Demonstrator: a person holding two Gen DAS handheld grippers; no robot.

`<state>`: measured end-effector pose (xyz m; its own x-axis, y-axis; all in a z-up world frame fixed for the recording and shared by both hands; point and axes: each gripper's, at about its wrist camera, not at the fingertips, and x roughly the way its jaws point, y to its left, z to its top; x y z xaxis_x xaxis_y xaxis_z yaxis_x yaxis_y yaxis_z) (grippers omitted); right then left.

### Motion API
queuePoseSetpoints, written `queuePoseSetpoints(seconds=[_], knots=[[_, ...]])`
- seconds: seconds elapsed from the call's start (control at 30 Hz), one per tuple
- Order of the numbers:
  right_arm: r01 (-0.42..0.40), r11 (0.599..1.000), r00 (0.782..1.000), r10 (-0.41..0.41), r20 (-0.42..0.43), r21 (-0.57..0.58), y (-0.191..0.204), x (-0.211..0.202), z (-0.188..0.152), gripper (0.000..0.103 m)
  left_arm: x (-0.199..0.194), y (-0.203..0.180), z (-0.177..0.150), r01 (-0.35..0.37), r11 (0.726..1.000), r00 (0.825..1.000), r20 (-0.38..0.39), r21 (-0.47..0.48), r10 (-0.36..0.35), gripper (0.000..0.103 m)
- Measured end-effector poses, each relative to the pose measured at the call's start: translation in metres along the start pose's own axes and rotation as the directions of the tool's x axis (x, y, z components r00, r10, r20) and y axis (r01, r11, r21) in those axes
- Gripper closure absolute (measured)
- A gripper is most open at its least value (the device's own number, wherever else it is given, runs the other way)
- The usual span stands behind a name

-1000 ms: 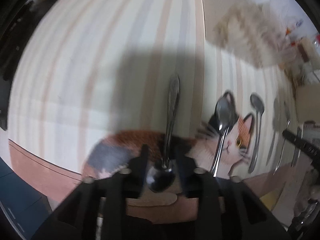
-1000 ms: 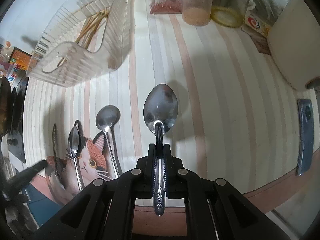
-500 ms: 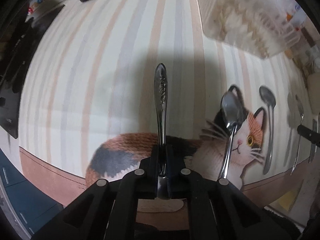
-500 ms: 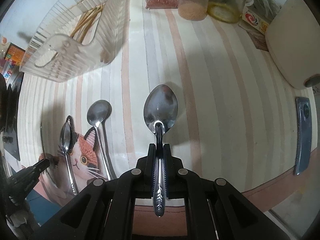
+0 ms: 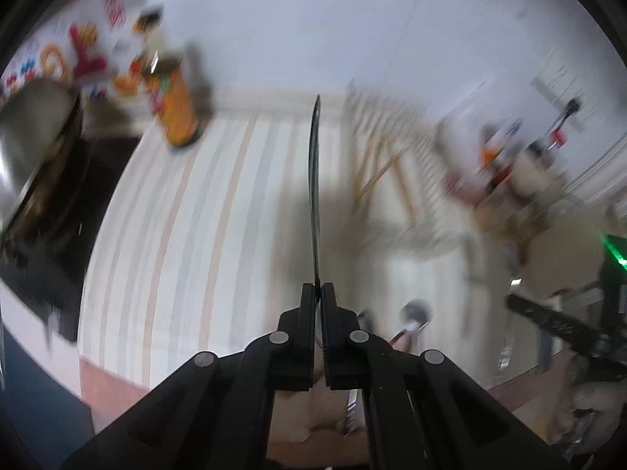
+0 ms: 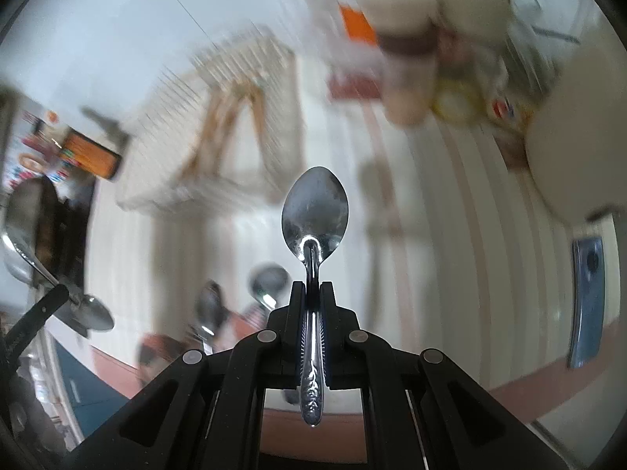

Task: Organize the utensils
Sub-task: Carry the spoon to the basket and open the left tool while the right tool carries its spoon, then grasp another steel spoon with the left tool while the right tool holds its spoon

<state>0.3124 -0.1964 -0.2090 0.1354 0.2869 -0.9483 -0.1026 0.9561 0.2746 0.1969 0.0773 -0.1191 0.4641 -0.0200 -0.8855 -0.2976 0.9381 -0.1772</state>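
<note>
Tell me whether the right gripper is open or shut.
Shut. The right gripper has both fingers pressed against the handle of a spoon, whose bowl points forward, clear of the striped tablecloth.

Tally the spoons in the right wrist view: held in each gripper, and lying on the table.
Spoon in right gripper: 1
Spoon in left gripper: 1
Spoons lying on table: 2
Total: 4
</note>
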Motion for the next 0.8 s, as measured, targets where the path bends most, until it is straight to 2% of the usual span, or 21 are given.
queuePoseSetpoints(seconds=[0.07,0.2,0.37,0.47,0.53,0.63,0.7,0.73,0.77,0.8], knots=[[-0.029,1.0,0.999,0.029,0.03,-0.011,0.013,-0.011,0.022,0.096,-0.014,-0.013,0.022,0.043,0.999,0.998,0.036,0.017,-0.043,0.103],[-0.059,0.998,0.996,0.061,0.066,-0.031,0.035,-0.016,0.065,0.096,-0.009,-0.04,0.065,0.101,0.993,0.993,0.057,0.056,-0.104,0.103],[-0.064,0.997,0.997,0.065,0.047,-0.036,0.053,0.011,0.119,0.096,0.038,-0.064,0.111,0.127,0.989,0.992,0.014,0.078,-0.129,0.103],[-0.074,0.996,0.997,0.074,0.002,-0.041,0.059,0.038,0.143,0.096,0.062,-0.067,0.125,0.117,0.99,0.993,-0.012,0.073,-0.116,0.1],[-0.095,0.995,0.995,0.093,-0.047,-0.036,0.062,0.052,0.15,0.096,0.068,-0.065,0.125,0.053,0.995,0.998,-0.017,0.086,-0.052,0.098],[-0.1,0.995,0.994,0.099,-0.037,-0.027,0.057,0.054,0.148,0.094,0.075,-0.057,0.111,-0.011,0.995,1.0,-0.02,0.095,0.013,0.095],[-0.091,0.996,0.995,0.091,-0.028,-0.02,0.05,0.049,0.139,0.093,0.08,-0.05,0.099,-0.063,0.994,0.998,-0.018,0.094,0.065,0.087],[-0.084,0.996,0.996,0.084,-0.019,-0.023,0.045,0.045,0.131,0.093,0.081,-0.045,0.09,-0.088,0.992,0.996,-0.016,0.092,0.09,0.071],[-0.069,0.997,0.998,0.069,-0.009,-0.027,0.039,0.041,0.122,0.092,0.082,-0.038,0.078,-0.113,0.99,0.993,-0.012,0.087,0.115,0.045],[-0.06,0.998,0.998,0.059,-0.006,-0.029,0.034,0.038,0.115,0.09,0.083,-0.031,0.068,-0.136,0.987,0.991,-0.004,0.081,0.137,0.034]])
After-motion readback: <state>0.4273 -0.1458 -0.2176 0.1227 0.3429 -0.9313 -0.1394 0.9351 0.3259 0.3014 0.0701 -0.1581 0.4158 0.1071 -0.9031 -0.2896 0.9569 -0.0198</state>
